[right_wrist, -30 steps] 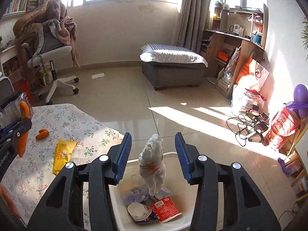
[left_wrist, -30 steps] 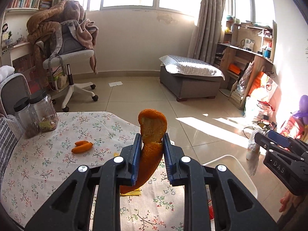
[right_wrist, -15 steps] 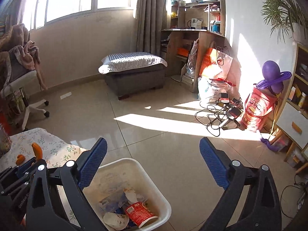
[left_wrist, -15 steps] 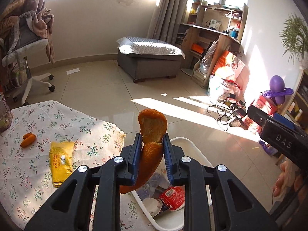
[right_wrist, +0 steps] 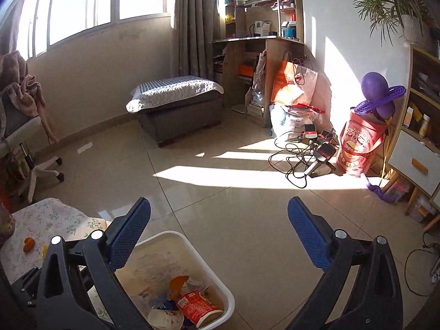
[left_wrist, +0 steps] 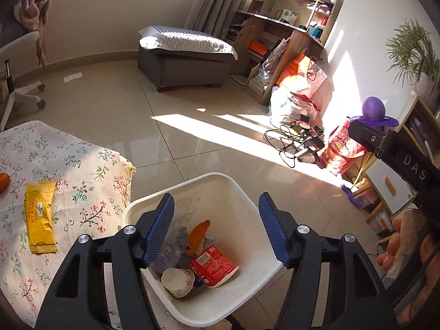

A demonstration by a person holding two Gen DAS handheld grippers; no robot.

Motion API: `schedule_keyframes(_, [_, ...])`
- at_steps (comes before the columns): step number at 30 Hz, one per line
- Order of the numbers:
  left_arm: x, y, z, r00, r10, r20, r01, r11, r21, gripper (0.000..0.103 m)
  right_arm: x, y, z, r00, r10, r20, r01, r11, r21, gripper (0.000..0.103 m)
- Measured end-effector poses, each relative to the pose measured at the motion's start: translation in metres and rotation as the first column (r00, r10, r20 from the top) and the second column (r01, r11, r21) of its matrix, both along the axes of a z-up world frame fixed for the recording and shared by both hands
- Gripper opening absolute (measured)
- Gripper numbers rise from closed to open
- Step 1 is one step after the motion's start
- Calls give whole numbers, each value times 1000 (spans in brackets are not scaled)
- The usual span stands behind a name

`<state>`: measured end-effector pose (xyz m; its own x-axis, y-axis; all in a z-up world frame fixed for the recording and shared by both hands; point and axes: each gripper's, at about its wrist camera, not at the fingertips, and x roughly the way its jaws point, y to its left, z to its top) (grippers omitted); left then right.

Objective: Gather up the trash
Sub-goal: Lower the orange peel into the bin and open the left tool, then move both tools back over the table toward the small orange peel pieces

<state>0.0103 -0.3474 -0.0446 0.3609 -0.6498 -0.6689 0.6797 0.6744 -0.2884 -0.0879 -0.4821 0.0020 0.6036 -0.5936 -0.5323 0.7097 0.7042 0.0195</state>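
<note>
My left gripper [left_wrist: 217, 228] is open and empty, right above the white trash bin [left_wrist: 233, 184]. The orange peel [left_wrist: 199, 232] lies in the bin on a red wrapper [left_wrist: 213, 265], a crumpled white cup [left_wrist: 177, 277] and clear plastic. A yellow packet [left_wrist: 40, 217] and a small orange peel piece [left_wrist: 3, 182] lie on the flowered tablecloth [left_wrist: 82, 170] to the left. My right gripper [right_wrist: 218, 231] is open and empty, over the floor right of the bin [right_wrist: 217, 288]; the peel [right_wrist: 177, 282] shows inside.
A grey ottoman [left_wrist: 187, 60] stands on the tiled floor beyond. Cables [left_wrist: 294, 143], bags and a red drum [left_wrist: 343, 151] crowd the right wall. A desk chair [left_wrist: 16, 55] is at the far left. The right gripper's body [left_wrist: 393, 151] shows at the right.
My left gripper has swung over the bin and opened; the orange peel dropped into the bin. My right gripper stayed open and drifted a little right.
</note>
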Motion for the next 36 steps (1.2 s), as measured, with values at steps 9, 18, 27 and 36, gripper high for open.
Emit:
schedule_keyframes(9, [14, 52, 28, 958, 239, 160, -250, 967, 54, 87, 30, 40, 0, 992, 113, -48, -114, 993, -18, 96])
schedule_keyframes(18, [25, 114, 38, 891, 390, 232, -416, 907, 71, 90, 61, 101, 3, 966, 246, -82, -251, 966, -57, 96])
schedule_keyframes(27, [34, 170, 41, 833, 499, 241, -529, 844, 82, 90, 89, 151, 4, 939, 330, -100, -338, 939, -65, 96])
schedule_keyframes(36, [46, 240, 43, 758, 614, 220, -642, 761, 89, 90, 114, 206, -2, 898, 424, -116, -431, 901, -51, 96])
